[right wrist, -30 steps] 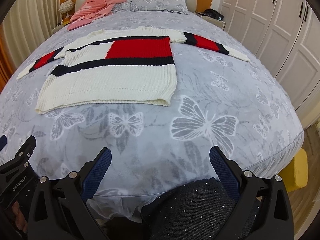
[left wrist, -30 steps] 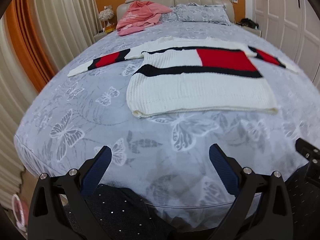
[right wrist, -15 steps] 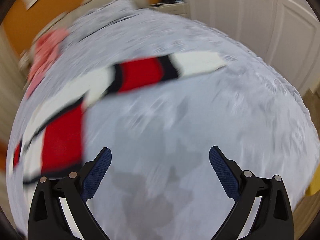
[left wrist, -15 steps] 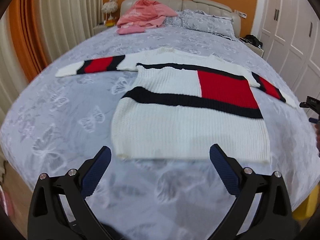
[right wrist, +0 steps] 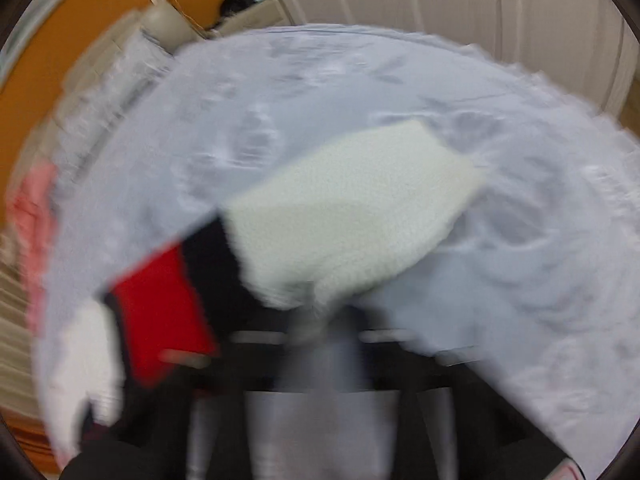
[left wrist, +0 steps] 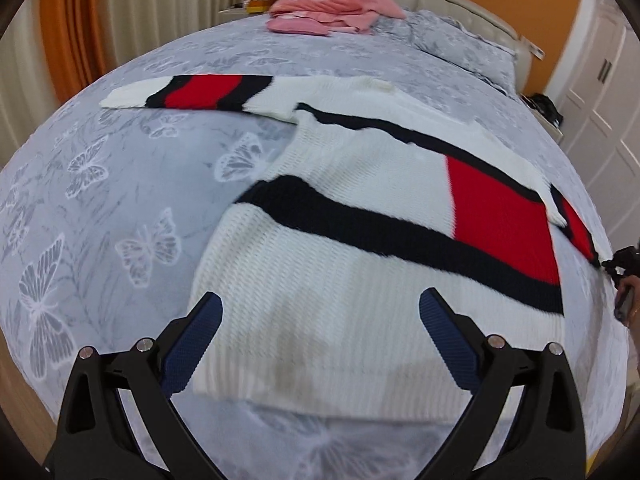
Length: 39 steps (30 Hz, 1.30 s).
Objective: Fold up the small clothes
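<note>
Left gripper: the black two-finger left gripper with blue pads [left wrist: 318, 336] has its jaws spread wide and grips nothing; it hovers over the hem end of the garment, its fingertips apart from the fabric.

Right gripper: the right gripper [right wrist: 316, 320] is heavily blurred in its own view. Its fingers appear drawn together at the centre, pinched on the white cuff end of the sleeve; the blur keeps the exact contact from being confirmed. In the left wrist view it shows only as a small dark shape at the right margin.

Garment: the white ribbed knit sweater with black bands and red blocks [left wrist: 360, 280] lies flat across the bed, body spread, hem towards the foot edge nearest the left gripper. Its one sleeve [left wrist: 192, 92] lies straight out towards the bed's left side, flat on the cover. Its other sleeve [right wrist: 344, 216], white at the cuff, then black, then red, runs towards the bed's right edge.

Bed: the bed with a grey butterfly-print cover [left wrist: 120, 184] carries the sweater near its middle.

Head end: a crumpled pink garment [left wrist: 332, 12] lies at the far left corner by the beige padded headboard [left wrist: 460, 4]; a grey patterned pillow [left wrist: 460, 40] lies beside it.

Surroundings: orange wall [left wrist: 560, 20], cream curtains [left wrist: 152, 4], white wardrobe doors [left wrist: 608, 92].
</note>
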Available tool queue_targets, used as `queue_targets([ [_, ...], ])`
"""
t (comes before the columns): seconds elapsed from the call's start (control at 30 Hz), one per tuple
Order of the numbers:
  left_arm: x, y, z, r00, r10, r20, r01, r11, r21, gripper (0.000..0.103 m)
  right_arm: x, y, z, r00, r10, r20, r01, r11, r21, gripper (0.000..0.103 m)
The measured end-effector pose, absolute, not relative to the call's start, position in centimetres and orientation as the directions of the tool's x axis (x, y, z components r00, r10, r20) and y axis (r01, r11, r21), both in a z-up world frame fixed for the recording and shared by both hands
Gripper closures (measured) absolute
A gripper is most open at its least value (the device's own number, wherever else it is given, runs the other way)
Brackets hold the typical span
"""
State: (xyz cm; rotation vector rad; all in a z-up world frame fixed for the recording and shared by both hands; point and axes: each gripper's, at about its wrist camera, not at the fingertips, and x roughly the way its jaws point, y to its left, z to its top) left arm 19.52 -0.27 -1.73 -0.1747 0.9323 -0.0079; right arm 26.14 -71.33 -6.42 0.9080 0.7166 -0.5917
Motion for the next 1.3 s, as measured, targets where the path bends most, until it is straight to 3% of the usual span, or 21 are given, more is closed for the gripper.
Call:
queue_targets([
  [0.13, 20.5, 2.0, -1.4, 0.617, -0.090, -0.782, -0.094, 0.978, -0.187, 0.006, 30.2, -64.9, 2.0, 0.787, -0.110, -0.607, 0.506, 0.678, 0.533, 0.097],
  [0.2, 20.7, 3.2, -1.0, 0.633, -0.088, -0.769, -0.105, 0.975, -0.198, 0.006, 32.9, -59.5, 6.1, 0.838, -0.019, -0.545, 0.354, 0.779, 0.518, 0.097],
  [0.3, 20.8, 5.7, -0.5, 0.649, -0.087, -0.756, -0.136, 0.964, -0.228, 0.006, 36.5, -51.4, 9.2, 0.863, 0.223, -0.453, 0.130, 0.769, 0.626, 0.097],
  [0.4, 20.9, 8.3, 0.0, 0.651, -0.108, -0.751, -0.166, 0.946, -0.280, 0.006, 40.3, -41.4, 9.5, 0.792, 0.332, -0.512, -0.002, 0.841, 0.541, 0.097],
  [0.5, 21.2, 11.2, 0.4, 0.655, -0.124, -0.745, -0.201, 0.922, -0.331, 0.006, 43.0, -32.8, 6.3, 0.692, 0.406, -0.596, -0.076, 0.863, 0.499, 0.097],
  [0.7, 24.5, 16.8, 1.2, 0.679, -0.100, -0.727, -0.241, 0.906, -0.349, 0.006, 45.0, -22.4, -3.3, 0.510, 0.331, -0.794, -0.087, 0.938, 0.334, 0.093],
  [0.8, 28.8, 20.9, 0.8, 0.677, -0.111, -0.728, -0.295, 0.864, -0.407, 0.006, 42.7, -21.9, -2.9, 0.542, 0.294, -0.788, -0.086, 0.951, 0.296, 0.081],
  [0.87, 33.0, 24.2, 0.4, 0.681, -0.105, -0.724, -0.360, 0.814, -0.456, 0.006, 39.3, -22.3, -1.5, 0.603, 0.283, -0.746, -0.087, 0.953, 0.291, 0.053],
  [0.93, 37.0, 26.7, 0.0, 0.679, -0.066, -0.731, -0.416, 0.786, -0.458, 0.006, 36.1, -22.4, -0.7, 0.648, 0.242, -0.722, -0.075, 0.964, 0.255, 0.045],
  [1.13, 46.9, 33.2, -4.3, 0.596, -0.054, -0.801, -0.609, 0.620, -0.495, 0.007, 26.2, -27.4, -1.1, 0.629, 0.182, -0.756, 0.064, 0.957, 0.284, 0.044],
  [1.27, 47.4, 34.3, -6.5, 0.583, 0.006, -0.812, -0.711, 0.489, -0.506, 0.019, 22.1, -30.5, -1.9, 0.612, 0.098, -0.784, 0.185, 0.947, 0.263, 0.044],
  [1.3, 47.7, 34.1, -6.2, 0.614, -0.005, -0.790, -0.686, 0.491, -0.537, 0.051, 21.2, -31.3, -2.0, 0.610, 0.076, -0.789, 0.211, 0.944, 0.254, 0.044],
])
